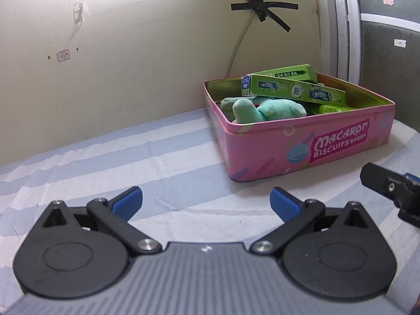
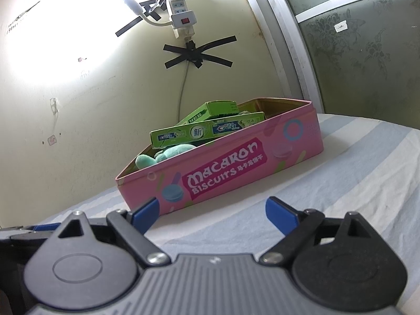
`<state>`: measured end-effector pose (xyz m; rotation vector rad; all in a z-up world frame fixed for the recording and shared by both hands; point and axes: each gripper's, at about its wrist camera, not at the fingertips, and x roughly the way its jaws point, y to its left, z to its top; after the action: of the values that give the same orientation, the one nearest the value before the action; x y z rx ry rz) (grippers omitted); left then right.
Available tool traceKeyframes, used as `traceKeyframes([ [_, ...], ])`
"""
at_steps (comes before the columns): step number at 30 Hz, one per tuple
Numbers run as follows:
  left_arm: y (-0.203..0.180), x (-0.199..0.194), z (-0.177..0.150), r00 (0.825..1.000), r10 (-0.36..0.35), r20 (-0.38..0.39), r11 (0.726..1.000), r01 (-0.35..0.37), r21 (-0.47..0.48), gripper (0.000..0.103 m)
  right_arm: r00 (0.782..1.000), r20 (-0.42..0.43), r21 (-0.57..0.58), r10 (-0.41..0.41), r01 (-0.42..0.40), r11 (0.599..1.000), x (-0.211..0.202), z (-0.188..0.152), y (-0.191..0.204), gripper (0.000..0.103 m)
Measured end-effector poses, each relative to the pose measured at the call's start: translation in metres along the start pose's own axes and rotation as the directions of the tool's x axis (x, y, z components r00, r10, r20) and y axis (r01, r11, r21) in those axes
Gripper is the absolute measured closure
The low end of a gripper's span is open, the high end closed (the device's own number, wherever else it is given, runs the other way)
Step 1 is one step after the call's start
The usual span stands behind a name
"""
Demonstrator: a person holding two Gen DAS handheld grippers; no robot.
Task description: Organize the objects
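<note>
Macaron biscuit tin (image 1: 302, 144), pink and lidless, sits on the striped bedsheet (image 1: 131, 157) near the far edge where the sheet meets the wall (image 1: 131, 52), close to the corner by the window frame (image 1: 341, 26). Inside it a green toothpaste box (image 1: 294, 90) lies slanted across the top, a second green box (image 1: 288, 73) behind it, and a mint plush toy (image 1: 267, 110) below them against the near wall of the tin (a green tube (image 1: 330, 109) shows beside the toy). The left gripper (image 1: 206, 204) hangs over bare sheet in front of the tin, its blue fingers (image 1: 128, 202) spread wide with nothing between them. The right gripper (image 2: 210, 212) is just short of the tin's front side, fingers likewise apart and empty. A taped cable (image 2: 183, 84) runs down the wall behind the tin.
</note>
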<state>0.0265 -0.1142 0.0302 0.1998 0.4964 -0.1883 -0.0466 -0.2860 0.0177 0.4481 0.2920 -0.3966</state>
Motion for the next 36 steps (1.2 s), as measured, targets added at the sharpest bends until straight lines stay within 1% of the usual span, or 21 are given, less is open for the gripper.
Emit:
traceKeyframes([
  [6, -0.0048, -0.0002, -0.0006, 1.000, 0.016, 0.000, 1.000, -0.016, 0.024, 0.000, 1.000, -0.003, 0.000, -0.001, 0.001, 1.000, -0.0002, 0.0001, 0.0006, 0.011],
  [25, -0.0084, 0.0041, -0.0017, 0.999, 0.036, -0.035, 0.999, -0.035, 0.042, 0.000, 1.000, -0.008, 0.002, 0.000, 0.000, 1.000, 0.0009, -0.0002, 0.0008, 0.011],
  [29, -0.0077, 0.0052, -0.0012, 0.998, 0.031, -0.048, 0.999, -0.029, 0.035, 0.000, 1.000, -0.017, 0.001, 0.002, -0.002, 1.000, 0.0021, 0.0000, 0.0004, 0.011],
  [36, -0.0073, 0.0063, -0.0016, 0.998, 0.022, -0.064, 0.999, -0.020, 0.029, 0.000, 1.000, 0.003, 0.017, 0.005, -0.005, 1.000, -0.0002, 0.0004, -0.0025, 0.010],
])
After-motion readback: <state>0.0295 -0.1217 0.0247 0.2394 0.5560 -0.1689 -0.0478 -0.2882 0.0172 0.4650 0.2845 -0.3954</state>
